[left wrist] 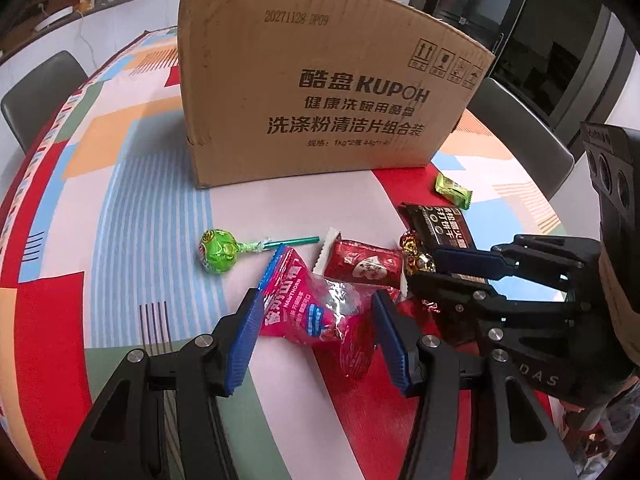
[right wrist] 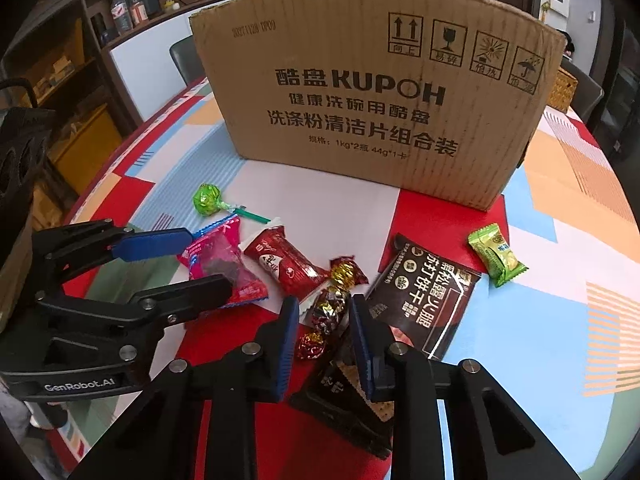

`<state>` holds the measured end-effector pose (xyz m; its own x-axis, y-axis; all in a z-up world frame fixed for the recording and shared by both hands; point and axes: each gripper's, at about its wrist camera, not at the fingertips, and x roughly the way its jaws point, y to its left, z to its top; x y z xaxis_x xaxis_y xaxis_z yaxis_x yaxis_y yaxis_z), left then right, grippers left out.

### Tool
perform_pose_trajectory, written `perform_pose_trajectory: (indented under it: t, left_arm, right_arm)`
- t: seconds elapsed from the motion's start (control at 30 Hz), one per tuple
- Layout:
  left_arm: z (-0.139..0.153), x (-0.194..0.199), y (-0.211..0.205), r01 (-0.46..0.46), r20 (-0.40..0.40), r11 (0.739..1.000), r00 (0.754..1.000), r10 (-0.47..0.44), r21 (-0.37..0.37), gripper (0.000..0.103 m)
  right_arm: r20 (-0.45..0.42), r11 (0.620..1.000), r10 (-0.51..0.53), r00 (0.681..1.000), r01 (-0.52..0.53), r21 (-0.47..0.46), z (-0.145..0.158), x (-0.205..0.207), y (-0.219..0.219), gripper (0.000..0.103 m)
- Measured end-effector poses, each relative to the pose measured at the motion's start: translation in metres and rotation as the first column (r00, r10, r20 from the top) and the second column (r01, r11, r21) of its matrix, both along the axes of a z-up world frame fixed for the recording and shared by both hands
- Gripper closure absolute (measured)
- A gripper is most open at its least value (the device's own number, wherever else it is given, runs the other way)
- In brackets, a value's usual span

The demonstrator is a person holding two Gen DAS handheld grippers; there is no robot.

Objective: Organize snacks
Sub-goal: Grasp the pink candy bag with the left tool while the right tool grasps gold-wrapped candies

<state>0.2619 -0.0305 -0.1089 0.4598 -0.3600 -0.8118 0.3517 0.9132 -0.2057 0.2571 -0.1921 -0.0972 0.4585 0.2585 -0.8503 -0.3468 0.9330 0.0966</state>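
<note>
Grippers astride snacks

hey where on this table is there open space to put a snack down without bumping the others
Bare cloth shows left of the green lollipop, toward the table edge, and right of the green candy. A thinner strip runs between the cardboard box and the snack row. It is crowded in the middle, from the pink packet to the black cracker pack, where both tongs work.
</note>
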Motion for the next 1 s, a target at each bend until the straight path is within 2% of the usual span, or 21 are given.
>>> perform_pose_trajectory:
  t: [0.17, 0.27, 0.37, 0.5, 0.57, 0.63, 0.8, 1.0]
  left_arm:
    - [-0.001, 0.003, 0.002, -0.003, -0.013, 1.0, 1.0, 0.003, -0.003, 0.043]
    - [0.003, -0.002, 0.003, -0.02, 0.01, 0.999, 1.0, 0.02, 0.026, 0.041]
    - [0.007, -0.004, 0.008, -0.051, 0.037, 0.997, 0.998, 0.049, 0.053, 0.034]
    - [0.004, 0.001, 0.007, -0.044, -0.006, 0.999, 0.999, 0.044, 0.008, 0.035]
    - [0.002, 0.004, 0.005, -0.049, -0.013, 0.999, 0.999, 0.049, -0.011, 0.037]
    - [-0.001, 0.006, 0.004, -0.053, -0.029, 0.998, 0.998, 0.052, -0.033, 0.046]
    - [-0.008, 0.007, 0.004, -0.061, -0.077, 0.993, 0.996, 0.054, -0.097, 0.054]
    - [-0.004, 0.0, 0.003, -0.066, -0.062, 0.994, 0.996, 0.061, -0.082, 0.061]
  right_arm:
    - [-0.01, 1.0, 0.008, 1.0, -0.008, 0.0, -0.004, 0.005, 0.005, 0.077]
    - [-0.026, 1.0, 0.01, 1.0, -0.01, 0.005, -0.008, 0.007, 0.007, 0.077]
    - [-0.037, 1.0, 0.008, 0.999, -0.008, 0.007, -0.013, 0.009, 0.009, 0.079]
    - [-0.041, 1.0, 0.006, 0.999, -0.005, 0.013, -0.015, 0.01, 0.012, 0.079]
    - [-0.041, 1.0, 0.005, 0.999, -0.004, 0.016, -0.017, 0.011, 0.013, 0.08]
    - [-0.038, 1.0, 0.001, 0.999, 0.0, 0.02, -0.017, 0.012, 0.013, 0.081]
    - [-0.044, 0.999, -0.015, 0.999, 0.017, 0.045, -0.017, 0.014, 0.008, 0.082]
    - [-0.031, 0.999, -0.019, 0.999, 0.02, 0.044, -0.015, 0.012, 0.002, 0.083]
